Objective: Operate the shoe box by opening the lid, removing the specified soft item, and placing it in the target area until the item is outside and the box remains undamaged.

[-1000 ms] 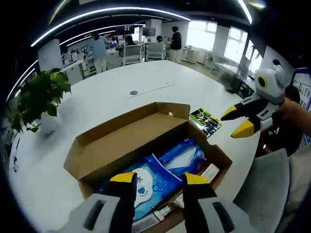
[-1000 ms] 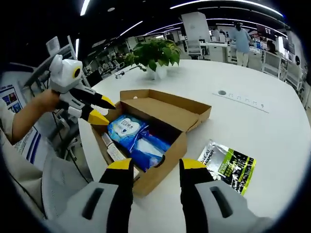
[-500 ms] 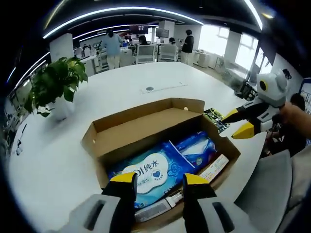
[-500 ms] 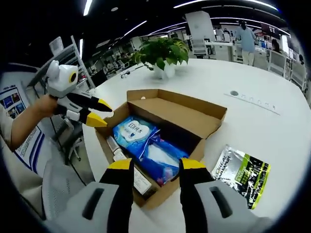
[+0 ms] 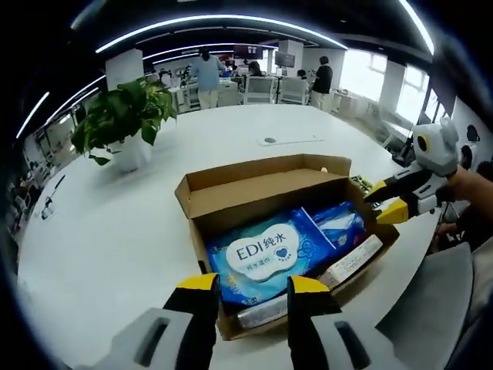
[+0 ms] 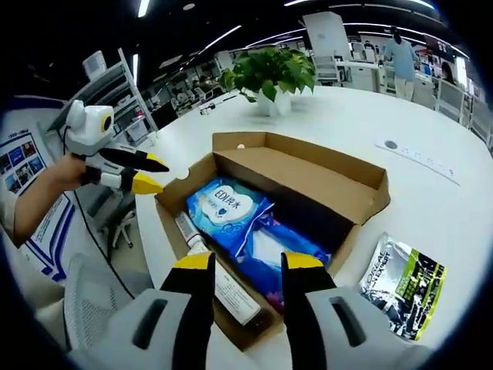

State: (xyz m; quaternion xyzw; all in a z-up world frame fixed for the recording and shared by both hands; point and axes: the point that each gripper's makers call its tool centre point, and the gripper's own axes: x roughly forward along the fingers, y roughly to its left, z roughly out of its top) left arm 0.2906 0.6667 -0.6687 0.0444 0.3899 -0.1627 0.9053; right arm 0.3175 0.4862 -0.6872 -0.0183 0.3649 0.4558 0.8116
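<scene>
Shoe box (image 5: 289,231) sits open on the white surface (image 5: 115,231), lid flap folded back on the far side. Inside we see the soft item, a blue EDI wipes pack (image 5: 266,254), lying flat beside a second blue pack (image 5: 339,227) and a slim carton (image 5: 350,262) along the near wall.

Left hand-held gripper (image 5: 246,285): jaws spread, nothing held, poised just above the box's near edge. The EDI pack lies straight ahead and below, its long axis running across the jaws.

Right hand-held gripper (image 6: 243,266): jaws also spread and empty, over the opposite end (image 6: 254,231).

We judge the left nearer the pack. A green foil pouch (image 6: 404,285) lies outside the box.
</scene>
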